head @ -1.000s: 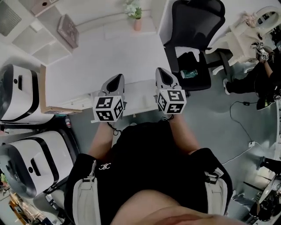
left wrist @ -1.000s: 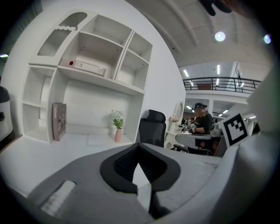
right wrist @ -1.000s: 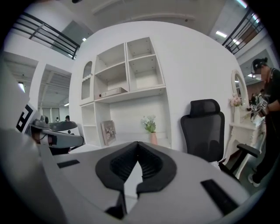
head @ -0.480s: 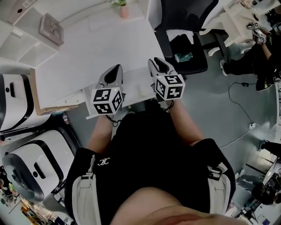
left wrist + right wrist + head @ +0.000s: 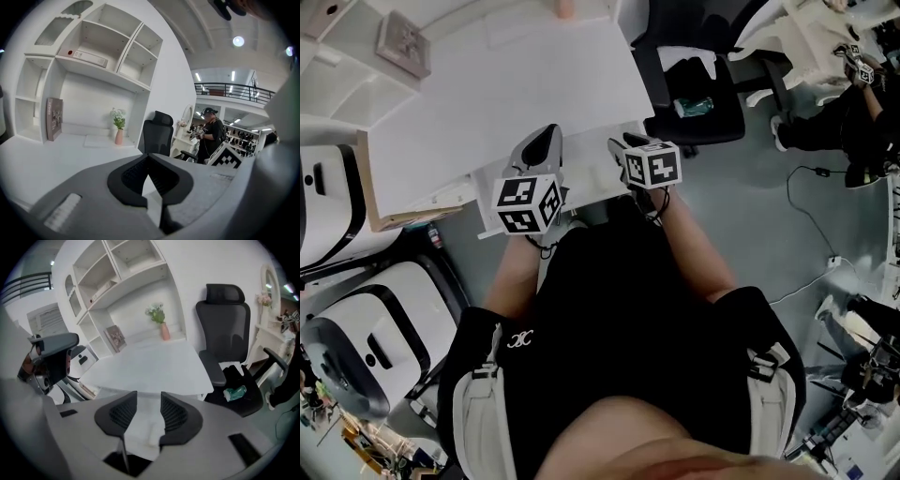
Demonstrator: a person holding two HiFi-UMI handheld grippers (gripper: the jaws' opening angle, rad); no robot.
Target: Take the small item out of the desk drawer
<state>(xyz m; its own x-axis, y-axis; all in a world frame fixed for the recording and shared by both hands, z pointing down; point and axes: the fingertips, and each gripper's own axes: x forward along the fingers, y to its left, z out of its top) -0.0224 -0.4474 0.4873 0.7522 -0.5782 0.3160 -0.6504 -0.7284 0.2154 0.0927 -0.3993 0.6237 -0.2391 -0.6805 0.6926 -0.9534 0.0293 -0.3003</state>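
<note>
Fingers [image 5: 123, 412] of the right gripper [image 5: 149, 395]: spread wide, having just been opening, and pinching nothing. Between them, only the pale floor of the desk drawer [image 5: 140, 427], pulled out from under the near edge of the white desk [image 5: 150, 366]. On that floor, a faint whitish bump, possibly the small item [image 5: 152, 436], though too pale and blurred to say for certain; touched by neither pad in any case.

Fingers [image 5: 133, 176] of the left gripper [image 5: 148, 158]: pressed together at the tips, with nothing caught between. Aimed across the desktop rather than down into the drawer.

From the head view, side by side at the desk's near edge and not touching. Left marker cube [image 5: 528, 203] just off the edge, right marker cube [image 5: 652, 164] a little further forward, with the right gripper tilted downward over the drawer. Behind both, bare forearms and the black top [image 5: 609, 309] of the person holding them.

Further out, at the back of the desk: a pink vase [image 5: 164, 331] with a small plant, upright. Near it, a framed picture [image 5: 115, 338] leaning against the white shelf unit [image 5: 93, 51]. Just right of the desk, a black office chair [image 5: 225, 333], with a teal packet [image 5: 234, 393] lying on its seat beside some dark cloth. On the floor to the left, two white rounded machines [image 5: 356, 347]. Well apart in the background, another person [image 5: 212, 133] standing beside a white dressing table.
</note>
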